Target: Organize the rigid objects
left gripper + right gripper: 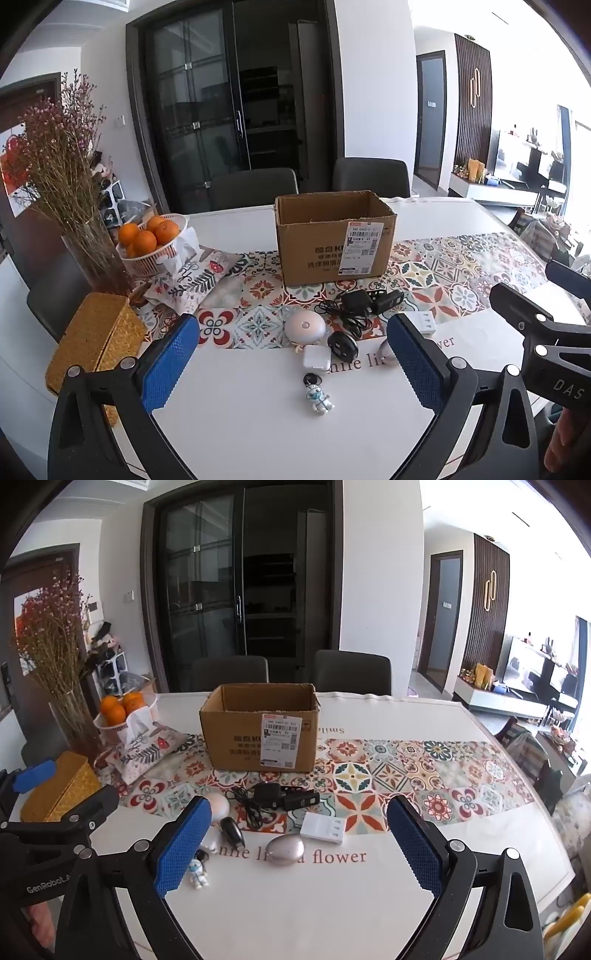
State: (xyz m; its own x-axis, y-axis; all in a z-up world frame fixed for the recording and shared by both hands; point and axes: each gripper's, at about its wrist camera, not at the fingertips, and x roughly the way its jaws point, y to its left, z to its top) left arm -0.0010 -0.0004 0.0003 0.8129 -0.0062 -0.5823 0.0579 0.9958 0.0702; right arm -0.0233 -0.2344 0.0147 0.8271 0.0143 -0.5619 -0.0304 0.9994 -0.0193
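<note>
Both grippers, left gripper [291, 363] and right gripper [299, 843], hang wide open, holding nothing. We figure the small gadgets [286, 847] clustered mid-frame on the desk [295, 904] await the open cardboard box [258, 734] behind.

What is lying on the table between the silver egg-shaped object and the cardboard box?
In the right wrist view, a white flat charger lies just behind the silver egg-shaped object; beyond it only patterned runner reaches the cardboard box.
</note>
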